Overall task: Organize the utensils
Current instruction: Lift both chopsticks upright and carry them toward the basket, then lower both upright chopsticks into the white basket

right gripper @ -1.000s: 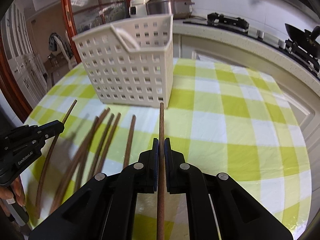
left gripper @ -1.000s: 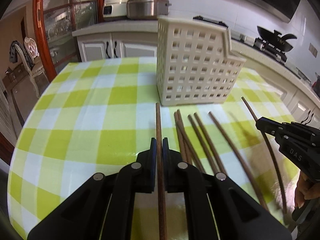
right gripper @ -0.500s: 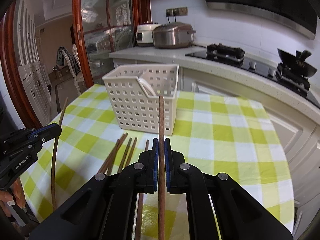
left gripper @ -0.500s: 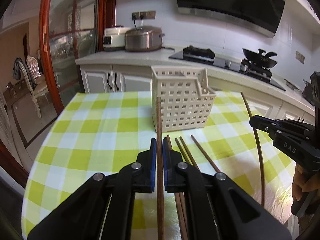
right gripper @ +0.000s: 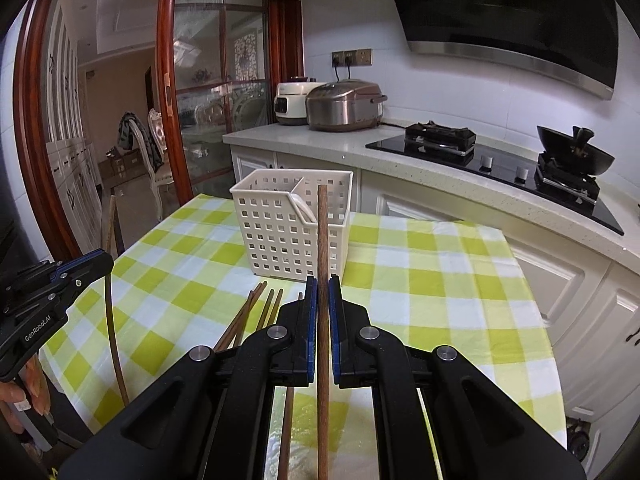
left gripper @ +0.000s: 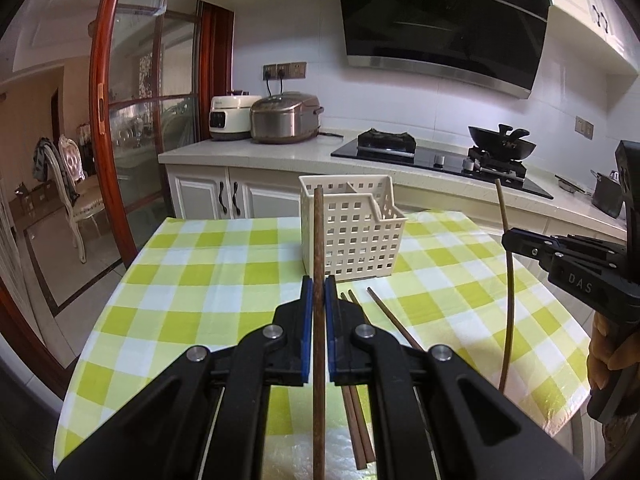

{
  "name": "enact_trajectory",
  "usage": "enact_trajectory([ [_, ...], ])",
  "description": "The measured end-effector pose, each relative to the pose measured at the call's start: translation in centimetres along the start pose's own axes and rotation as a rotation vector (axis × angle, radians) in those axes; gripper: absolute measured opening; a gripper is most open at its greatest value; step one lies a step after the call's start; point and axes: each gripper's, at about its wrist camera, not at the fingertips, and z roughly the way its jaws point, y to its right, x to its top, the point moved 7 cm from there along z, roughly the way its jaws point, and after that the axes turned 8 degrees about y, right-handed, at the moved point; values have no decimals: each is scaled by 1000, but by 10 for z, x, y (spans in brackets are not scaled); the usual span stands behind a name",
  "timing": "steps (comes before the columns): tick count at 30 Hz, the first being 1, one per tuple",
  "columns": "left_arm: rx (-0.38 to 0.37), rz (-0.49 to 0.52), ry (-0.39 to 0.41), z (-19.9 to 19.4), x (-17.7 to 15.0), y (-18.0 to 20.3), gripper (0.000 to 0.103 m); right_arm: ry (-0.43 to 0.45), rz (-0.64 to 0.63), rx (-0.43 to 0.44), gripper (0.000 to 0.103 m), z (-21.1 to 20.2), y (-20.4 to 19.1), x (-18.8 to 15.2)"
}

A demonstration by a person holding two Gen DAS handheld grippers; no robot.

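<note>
My left gripper (left gripper: 319, 284) is shut on a brown wooden chopstick (left gripper: 318, 248) and holds it above the table, pointing at the white perforated basket (left gripper: 352, 232). My right gripper (right gripper: 322, 284) is shut on another chopstick (right gripper: 322, 240), which also shows in the left wrist view (left gripper: 507, 280). The left gripper with its chopstick shows at the left of the right wrist view (right gripper: 60, 280). The basket (right gripper: 292, 228) stands on the green checked tablecloth (right gripper: 420, 280) with a white spoon (right gripper: 300, 204) inside. Several loose chopsticks (right gripper: 256, 316) lie on the cloth below both grippers (left gripper: 352, 360).
A kitchen counter (left gripper: 280, 156) with two cookers (left gripper: 284, 118) and a stove with a wok (left gripper: 502, 144) runs behind the table. A chair (left gripper: 72, 196) stands beyond the glass door at left. The table's edges drop off left and right.
Both grippers have risen well above the table, each lifting its chopstick off the cloth. The basket now looks farther away and lower in both views.
</note>
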Motion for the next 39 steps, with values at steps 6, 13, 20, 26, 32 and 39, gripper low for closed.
enact_trajectory([
  [6,4,11,29,-14,4,3,6,26,0,-5,6,-17,2,1],
  [13,8,28,51,-21,11,6,6,51,0,-5,6,-26,2,7],
  [20,9,37,69,-24,18,7,6,79,-5,-3,6,-31,0,16],
  [26,11,40,85,-23,27,6,6,89,-6,-2,6,-30,-1,21],
  [32,3,49,102,-21,38,9,6,100,-25,2,6,-26,-5,29],
  [39,-15,67,124,-13,60,15,6,110,-15,5,6,-16,-1,43],
])
